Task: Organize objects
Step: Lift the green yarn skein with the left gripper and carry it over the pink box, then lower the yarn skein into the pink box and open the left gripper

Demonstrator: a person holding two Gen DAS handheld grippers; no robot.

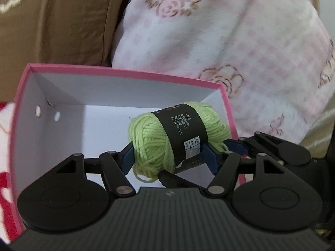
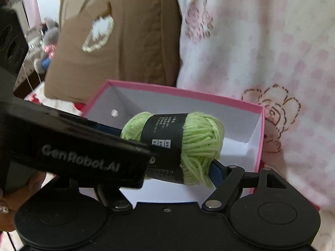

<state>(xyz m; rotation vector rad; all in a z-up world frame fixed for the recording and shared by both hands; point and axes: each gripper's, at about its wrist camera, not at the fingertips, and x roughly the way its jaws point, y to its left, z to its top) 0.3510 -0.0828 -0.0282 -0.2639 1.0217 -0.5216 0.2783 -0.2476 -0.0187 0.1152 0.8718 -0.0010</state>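
Pink-rimmed, white inside, the open box [image 1: 125,77] sits against a brown cushion [image 1: 62,31] and a pink-patterned blanket [image 1: 240,41]. I see nothing resting on its floor. Above the box interior hangs the green yarn skein [image 1: 178,138], black label band round its middle, long axis running left to right and tilted, far end to the right. My left gripper [image 1: 167,156] is clamped on the skein. My right gripper [image 2: 167,156] presses its ends; its left finger is hidden, so I cannot tell.

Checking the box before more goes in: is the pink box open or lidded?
Open. The pink box shows its white interior with no lid on it; the green yarn is held above its opening.
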